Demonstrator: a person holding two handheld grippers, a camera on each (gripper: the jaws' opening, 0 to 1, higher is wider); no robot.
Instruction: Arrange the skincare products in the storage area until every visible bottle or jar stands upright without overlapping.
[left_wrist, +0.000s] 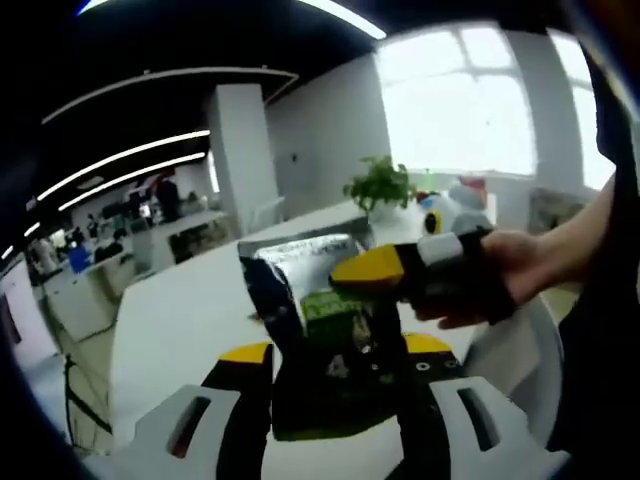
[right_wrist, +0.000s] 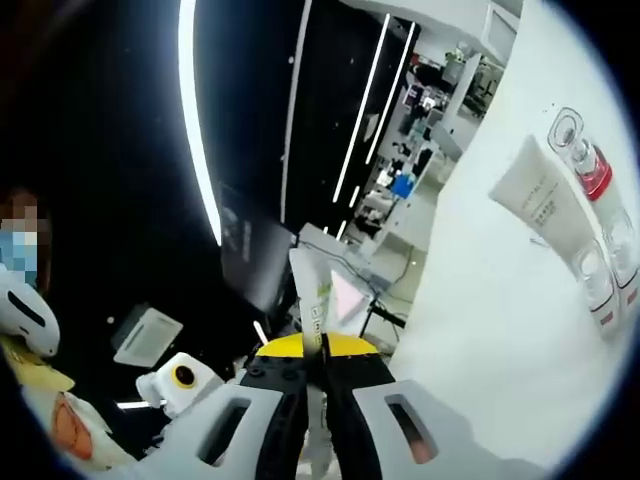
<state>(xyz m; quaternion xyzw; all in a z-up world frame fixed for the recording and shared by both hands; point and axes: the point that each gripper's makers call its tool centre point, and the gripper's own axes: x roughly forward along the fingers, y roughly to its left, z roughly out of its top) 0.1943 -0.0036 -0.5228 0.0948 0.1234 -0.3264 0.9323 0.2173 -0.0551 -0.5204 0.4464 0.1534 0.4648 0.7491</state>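
Best handled slowly: with the sachet (left_wrist: 320, 330) pinched between both grippers, keep one grip firm while the other lets go, so the packet does not twist or drop before reaching the worktop (left_wrist: 190, 310). Worth bringing it down toward the storage row rather than leaving it in the air, then standing it clear of its neighbours, if a soft pouch can stand at all.

Left gripper (left_wrist: 335, 370) closed on the lower part of the sachet, fingers either side of it. Right gripper (right_wrist: 318, 360) closed on a thin edge of the same sachet (right_wrist: 322, 300), seen edge-on in the right gripper view; in the left gripper view it reaches in from the right, a hand (left_wrist: 520, 270) behind it.

Sachet: dark foil body, silvery crinkled top, green label, held above the worktop.

Elsewhere on the worktop: a white tube (right_wrist: 540, 195) lying flat, just beside a red-capped clear bottle (right_wrist: 585, 160) and further small bottles (right_wrist: 600, 275) in a row.
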